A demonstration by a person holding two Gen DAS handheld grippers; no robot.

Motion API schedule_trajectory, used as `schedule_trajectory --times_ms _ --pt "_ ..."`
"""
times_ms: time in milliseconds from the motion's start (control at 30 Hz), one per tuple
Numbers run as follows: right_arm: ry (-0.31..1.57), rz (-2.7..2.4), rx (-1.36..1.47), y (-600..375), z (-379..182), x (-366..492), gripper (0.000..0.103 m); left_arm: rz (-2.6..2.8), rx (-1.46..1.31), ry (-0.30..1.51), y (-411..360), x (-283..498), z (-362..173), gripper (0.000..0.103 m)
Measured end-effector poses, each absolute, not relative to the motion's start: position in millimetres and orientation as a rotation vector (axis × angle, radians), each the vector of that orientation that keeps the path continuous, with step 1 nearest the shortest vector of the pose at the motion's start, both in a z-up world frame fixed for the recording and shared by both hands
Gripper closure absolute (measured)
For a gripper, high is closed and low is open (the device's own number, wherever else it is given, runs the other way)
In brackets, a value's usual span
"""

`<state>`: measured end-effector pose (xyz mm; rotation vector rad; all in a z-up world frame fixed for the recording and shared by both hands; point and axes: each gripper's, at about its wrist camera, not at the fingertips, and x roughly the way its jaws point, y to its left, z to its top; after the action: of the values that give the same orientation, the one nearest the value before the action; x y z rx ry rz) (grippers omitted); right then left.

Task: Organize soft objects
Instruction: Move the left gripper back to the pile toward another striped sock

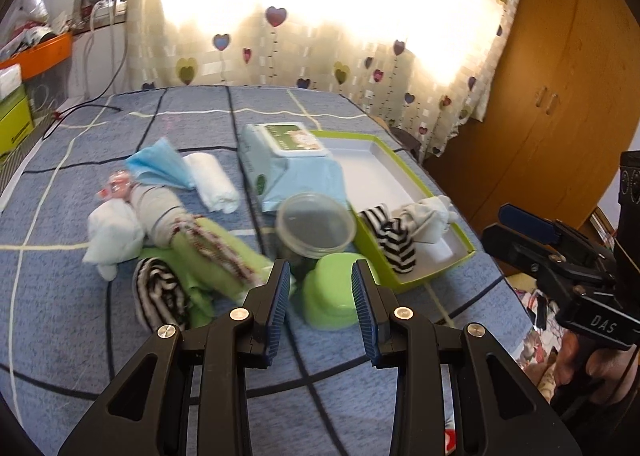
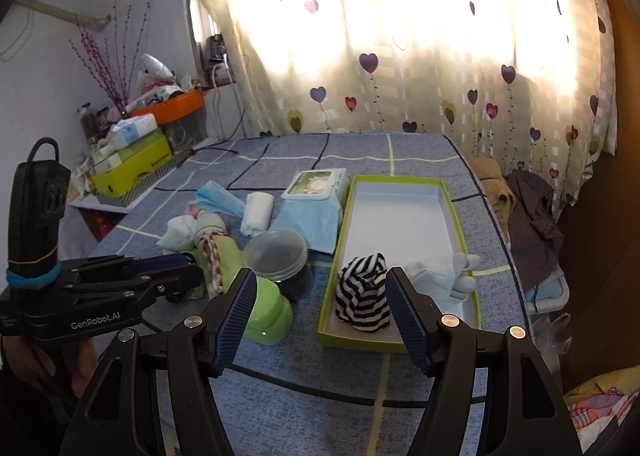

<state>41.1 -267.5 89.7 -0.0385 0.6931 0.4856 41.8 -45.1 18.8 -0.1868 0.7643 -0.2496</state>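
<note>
- Both grippers, left gripper (image 1: 322,276) and right gripper (image 2: 320,288), hang half-spread, holding nothing
- Sorting's midway; you fetch the black-and-white striped rolled sock (image 1: 158,292) next, for the green-rimmed cardboard tray (image 2: 450,208)

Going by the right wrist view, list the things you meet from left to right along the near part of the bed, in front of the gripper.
green container → clear plastic jar → striped sock roll in the green-rimmed box → white sock bundle in the same box.

Green towel (image 1: 216,256) motion-blurred; jar (image 1: 316,226) hides wipes pack (image 1: 288,164) lower edge.
</note>
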Motion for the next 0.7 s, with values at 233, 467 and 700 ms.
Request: schedule_trajectory --times_ms 233,467,700 --pt "0.702 0.538 -0.061 -245 87 45 0.036 -0.188 -0.226 0.771 -16 38 10 0.070" --pt "0.693 0.608 -0.057 -226 90 48 0.036 -0.116 -0.254 0.770 14 34 2 0.070" --pt "0.711 0.675 -0.092 -199 84 51 0.036 -0.028 -0.287 0.808 41 35 -16 0.070"
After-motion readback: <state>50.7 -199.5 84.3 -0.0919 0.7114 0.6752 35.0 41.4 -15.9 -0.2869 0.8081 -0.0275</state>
